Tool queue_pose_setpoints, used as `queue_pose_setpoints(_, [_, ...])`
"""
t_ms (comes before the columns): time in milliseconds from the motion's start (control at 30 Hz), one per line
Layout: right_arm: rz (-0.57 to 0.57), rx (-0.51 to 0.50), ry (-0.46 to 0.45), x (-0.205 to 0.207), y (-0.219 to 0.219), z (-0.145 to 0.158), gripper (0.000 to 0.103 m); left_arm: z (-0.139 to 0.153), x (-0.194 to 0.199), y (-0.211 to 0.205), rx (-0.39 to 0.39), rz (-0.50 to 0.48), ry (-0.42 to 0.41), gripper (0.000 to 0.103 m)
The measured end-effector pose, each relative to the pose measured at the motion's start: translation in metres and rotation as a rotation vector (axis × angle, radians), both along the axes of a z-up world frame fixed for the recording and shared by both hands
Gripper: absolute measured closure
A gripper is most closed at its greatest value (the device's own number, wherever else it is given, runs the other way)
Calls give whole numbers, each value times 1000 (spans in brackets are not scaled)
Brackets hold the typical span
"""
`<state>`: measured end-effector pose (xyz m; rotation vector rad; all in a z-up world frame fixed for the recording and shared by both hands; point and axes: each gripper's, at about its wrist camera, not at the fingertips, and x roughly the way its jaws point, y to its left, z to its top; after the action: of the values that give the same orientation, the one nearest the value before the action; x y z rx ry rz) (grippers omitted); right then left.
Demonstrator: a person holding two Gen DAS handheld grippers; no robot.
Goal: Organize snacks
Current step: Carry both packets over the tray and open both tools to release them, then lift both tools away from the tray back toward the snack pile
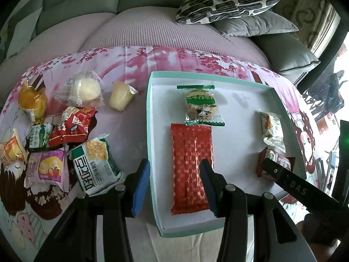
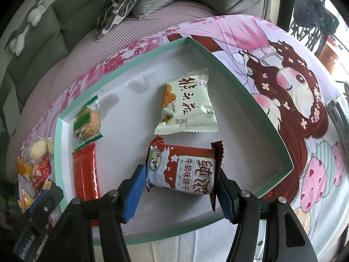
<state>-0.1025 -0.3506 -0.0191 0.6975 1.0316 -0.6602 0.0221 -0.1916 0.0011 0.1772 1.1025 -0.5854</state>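
A shallow teal-rimmed white box point(image 1: 150, 118) lies on a pink printed cloth. In it are a long red packet point(image 1: 189, 166), a green-wrapped round cracker point(image 1: 199, 104), a cream packet point(image 2: 187, 107) and a brown-and-white milk biscuit packet point(image 2: 183, 170). My left gripper point(image 1: 174, 179) is open and empty, straddling the box's left rim beside the red packet. My right gripper point(image 2: 181, 185) is open, with a finger on each side of the milk biscuit packet, which rests on the box floor. A pile of loose snacks point(image 1: 54, 131) lies left of the box.
The pile holds a green-and-white cracker pack point(image 1: 96, 166), a purple cake pack point(image 1: 48, 168), a red packet point(image 1: 72, 126), a jelly cup point(image 1: 121, 97) and a wrapped bun point(image 1: 85, 89). Behind the cloth is a sofa with patterned point(image 1: 226, 2) and grey cushions.
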Motion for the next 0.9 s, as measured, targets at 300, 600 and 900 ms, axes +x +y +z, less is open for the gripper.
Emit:
queue_pose_setpoints(300, [-24,1,14,-1,-5,-1,24,5,-1,2,7,10,-17,31])
queue_pose_setpoints(600, [-19,-38,-16,-1,0,13,19,22,6,23,-26,96,-71,28])
queue_pose_setpoints(900, [29,-82,-7,8,15,20,19,8,36,70,67,291,-80,27])
